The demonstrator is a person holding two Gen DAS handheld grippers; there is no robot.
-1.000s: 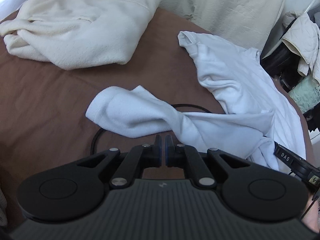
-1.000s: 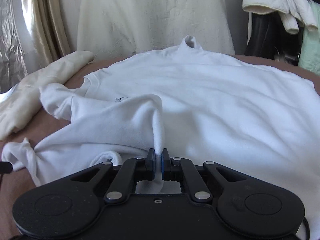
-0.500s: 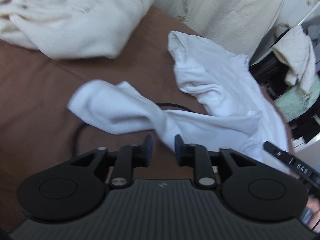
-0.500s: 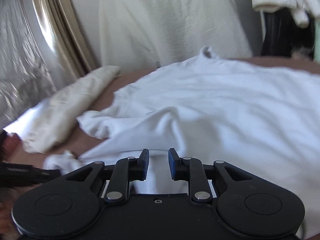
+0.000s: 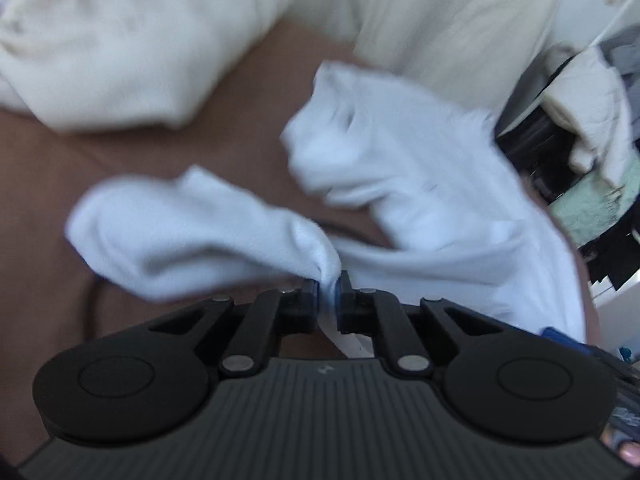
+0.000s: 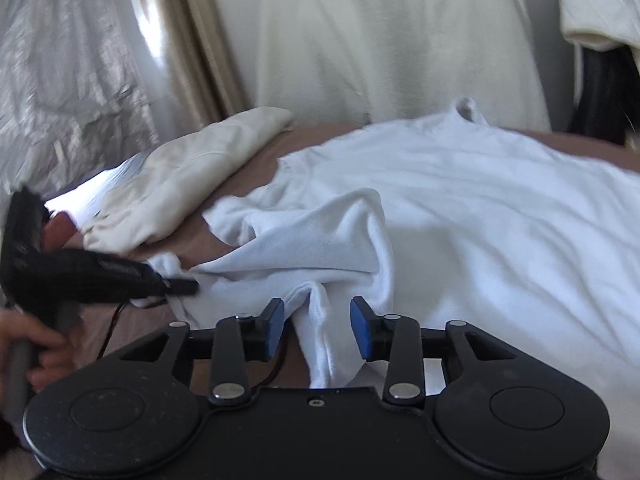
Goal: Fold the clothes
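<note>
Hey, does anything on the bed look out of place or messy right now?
Yes. The white top is not flat: its sleeve is twisted and bunched where the left tool pinches it. A black cable runs under the cloth near the right tool, whose jaws are opening.

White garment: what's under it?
The white garment lies on brown bedding. A black cable runs beneath its near edge; the rest of the cable and bedding is covered.

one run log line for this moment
left gripper: closing on white top's sleeve | right gripper: opening, fold between pads, unpinched
</note>
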